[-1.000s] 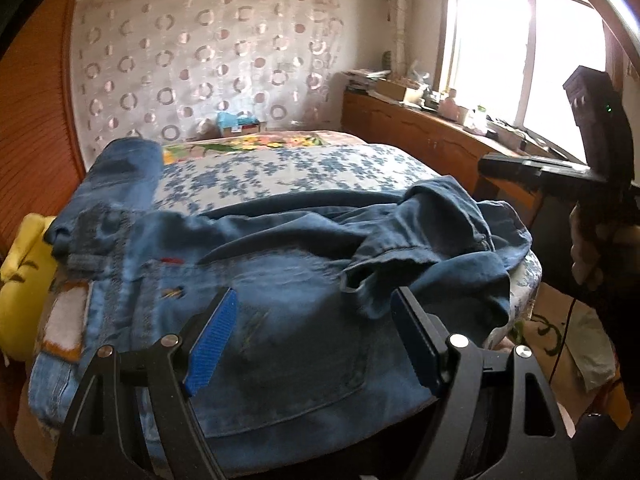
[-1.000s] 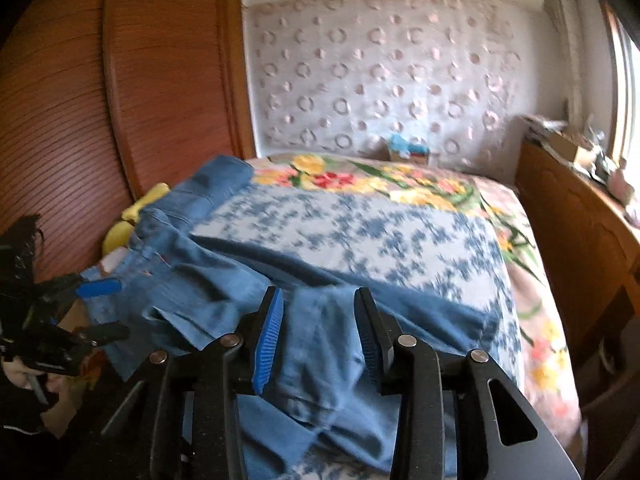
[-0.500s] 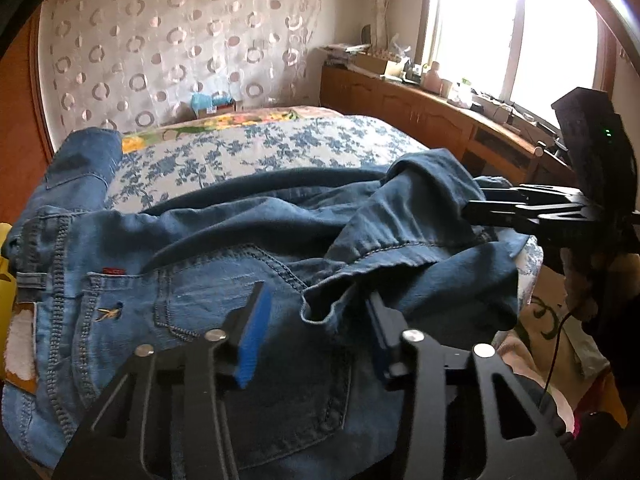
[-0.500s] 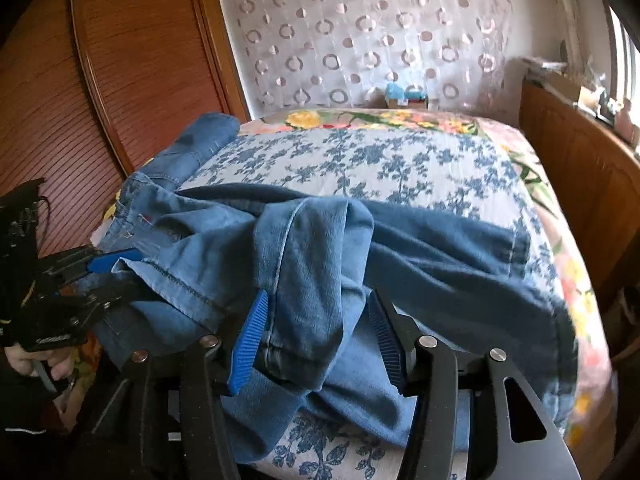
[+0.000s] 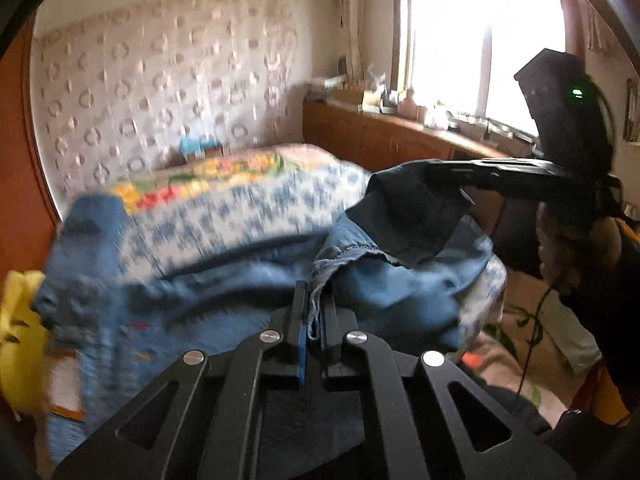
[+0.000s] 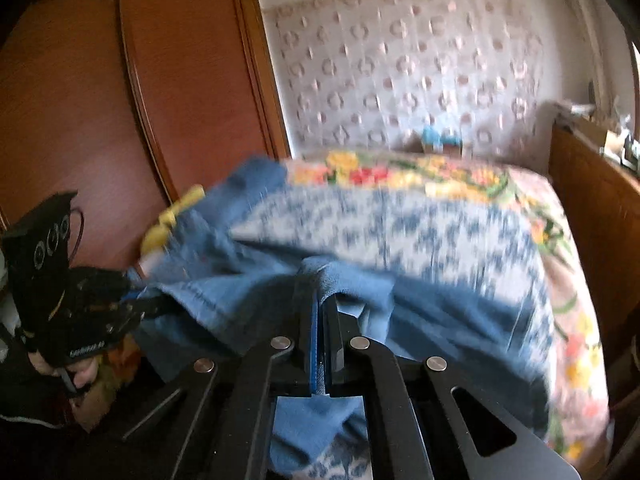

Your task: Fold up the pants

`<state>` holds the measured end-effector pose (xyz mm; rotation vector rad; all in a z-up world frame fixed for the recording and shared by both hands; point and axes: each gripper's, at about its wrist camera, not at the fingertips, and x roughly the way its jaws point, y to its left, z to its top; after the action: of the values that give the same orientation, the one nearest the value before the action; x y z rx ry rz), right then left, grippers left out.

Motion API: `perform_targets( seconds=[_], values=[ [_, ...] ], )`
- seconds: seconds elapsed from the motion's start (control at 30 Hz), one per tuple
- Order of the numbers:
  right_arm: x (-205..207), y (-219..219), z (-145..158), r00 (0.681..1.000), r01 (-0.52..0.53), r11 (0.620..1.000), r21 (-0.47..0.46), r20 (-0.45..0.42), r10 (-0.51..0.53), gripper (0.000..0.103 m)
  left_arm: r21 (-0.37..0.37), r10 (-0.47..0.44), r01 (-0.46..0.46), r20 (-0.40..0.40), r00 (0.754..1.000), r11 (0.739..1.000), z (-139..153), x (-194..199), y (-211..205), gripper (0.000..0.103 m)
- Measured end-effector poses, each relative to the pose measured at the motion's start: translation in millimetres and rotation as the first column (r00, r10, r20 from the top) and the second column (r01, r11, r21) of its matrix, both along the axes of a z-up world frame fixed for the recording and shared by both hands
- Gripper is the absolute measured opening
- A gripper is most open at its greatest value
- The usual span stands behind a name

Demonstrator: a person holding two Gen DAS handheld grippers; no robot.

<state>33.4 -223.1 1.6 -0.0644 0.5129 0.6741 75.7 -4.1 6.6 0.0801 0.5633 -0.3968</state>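
Blue denim pants lie crumpled across the near end of the bed; they also show in the right wrist view. My left gripper is shut on a hemmed edge of the pants. My right gripper is shut on another fold of the pants. In the left wrist view the right gripper holds its fold lifted at the right. In the right wrist view the left gripper pinches the denim at the left. Both views are motion-blurred.
The bed has a blue-flowered cover with a bright floral band behind. A yellow item lies at the bed's left edge. A wooden wardrobe stands left. A wooden sideboard with clutter runs under the window at right.
Both grippers have closed on folds of the pants and lifted them. Both cameras have tilted upward, blurring the scene.
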Motion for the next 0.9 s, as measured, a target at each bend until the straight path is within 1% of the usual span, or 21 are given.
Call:
perform_targets(
  seconds=[0.17, 0.23, 0.37, 0.43, 0.53, 0.6, 0.63, 0.77, 0.9],
  values=[
    [-15, -3, 62, 0.993, -0.021, 0.999, 0.050, 0.119, 0.015, 0.001, -0.019, 0.032, -0.030, 0.107, 0.994, 0.999, 58, -30, 27, 0.005],
    [-23, 4, 86, 0.987, -0.043, 0.997, 0.059, 0.158, 0.034, 0.001, -0.024, 0.057, -0.054, 0.144, 0.988, 0.998, 77, -44, 43, 0.005],
    [-32, 32, 119, 0.976, -0.096, 0.993, 0.067, 0.201, 0.081, 0.001, -0.032, 0.113, -0.109, 0.194, 0.974, 0.993, 98, -66, 75, 0.005],
    [-39, 48, 129, 0.972, -0.130, 0.989, 0.073, 0.208, 0.113, 0.001, -0.035, 0.148, -0.144, 0.207, 0.967, 0.989, 101, -75, 90, 0.005],
    [-40, 86, 138, 0.963, -0.180, 0.982, 0.054, 0.213, 0.164, 0.001, -0.046, 0.208, -0.203, 0.191, 0.959, 0.978, 94, -85, 120, 0.005],
    [-35, 109, 136, 0.957, -0.201, 0.979, 0.015, 0.214, 0.193, 0.001, -0.053, 0.240, -0.235, 0.164, 0.957, 0.971, 82, -86, 133, 0.005],
    [-32, 122, 133, 0.956, -0.206, 0.978, -0.009, 0.210, 0.204, 0.001, -0.056, 0.261, -0.255, 0.136, 0.956, 0.965, 72, -85, 144, 0.005],
    [-7, 167, 122, 0.960, -0.238, 0.969, -0.067, 0.138, 0.245, 0.001, -0.071, 0.301, -0.297, 0.055, 0.952, 0.952, 37, -82, 162, 0.005],
    [10, 203, 113, 0.959, -0.264, 0.957, -0.118, 0.077, 0.274, 0.001, -0.078, 0.322, -0.322, -0.014, 0.947, 0.944, 1, -87, 168, 0.005]
  ],
)
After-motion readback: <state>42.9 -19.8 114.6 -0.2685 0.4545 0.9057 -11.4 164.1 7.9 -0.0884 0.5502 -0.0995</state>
